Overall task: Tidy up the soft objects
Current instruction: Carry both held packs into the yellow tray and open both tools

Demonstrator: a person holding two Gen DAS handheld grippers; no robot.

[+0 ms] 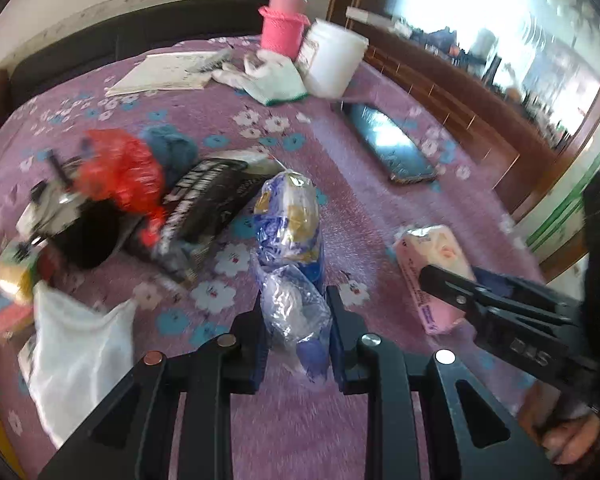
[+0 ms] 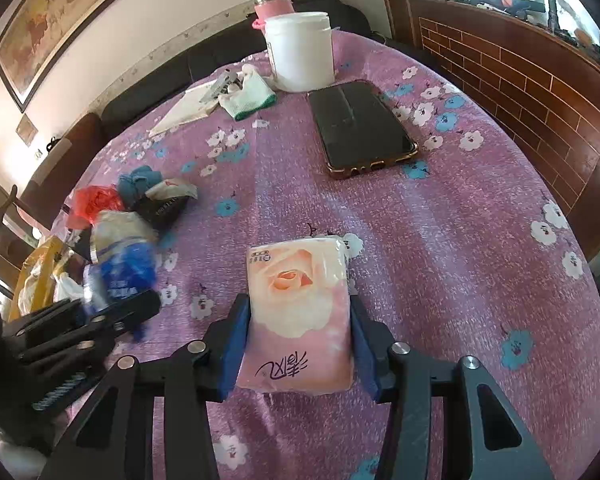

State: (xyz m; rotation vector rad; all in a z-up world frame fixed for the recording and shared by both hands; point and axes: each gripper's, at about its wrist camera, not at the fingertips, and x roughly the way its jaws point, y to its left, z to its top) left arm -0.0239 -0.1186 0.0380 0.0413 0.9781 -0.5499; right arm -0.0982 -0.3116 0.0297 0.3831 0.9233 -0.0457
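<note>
A pink tissue pack (image 2: 298,312) printed with a rose is lying flat on the purple flowered desk (image 2: 460,240), long side pointing away. Left of it, a crinkled blue-and-clear plastic bag (image 1: 290,256) is lying stretched out, beside a heap with a red bag (image 1: 120,168) and a blue cloth (image 1: 168,148).

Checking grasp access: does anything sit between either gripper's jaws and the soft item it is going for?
Nothing visible does. The left gripper already has the blue-and-clear plastic bag between its jaws, and the right gripper has the pink tissue pack between its own.
</note>
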